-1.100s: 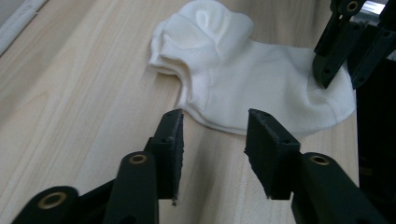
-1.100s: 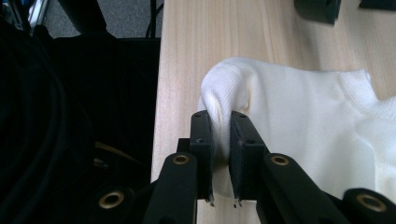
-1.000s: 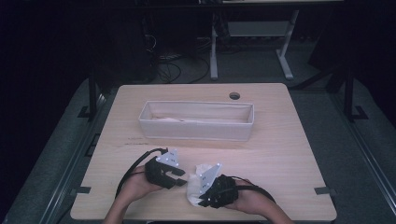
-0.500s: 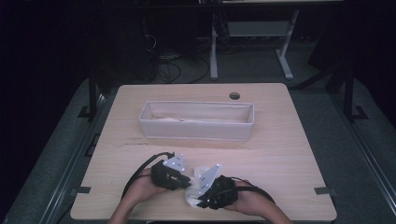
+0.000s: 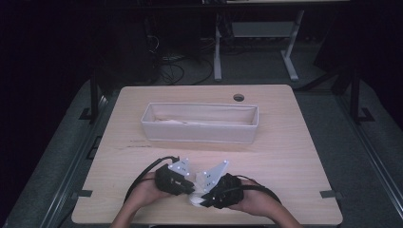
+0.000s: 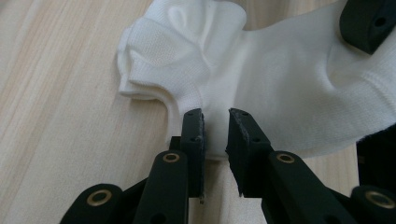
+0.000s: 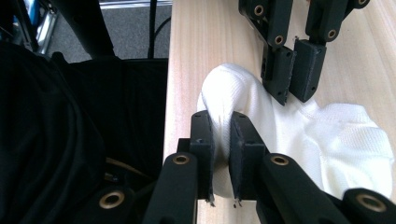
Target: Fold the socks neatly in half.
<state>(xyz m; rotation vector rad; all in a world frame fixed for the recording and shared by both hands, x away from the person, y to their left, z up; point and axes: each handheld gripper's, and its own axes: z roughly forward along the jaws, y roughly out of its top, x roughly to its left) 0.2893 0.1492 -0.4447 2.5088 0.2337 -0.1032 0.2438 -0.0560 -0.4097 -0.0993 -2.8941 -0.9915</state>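
My work surface is a pale wooden table point(image 5: 294, 156). Toward twelve o'clock a long white fabric bin point(image 5: 199, 122) sits on the wood, with a round cable hole point(image 5: 238, 97) past it at about one o'clock. At six o'clock, by the near edge, lies a crumpled white sock point(image 6: 280, 93).
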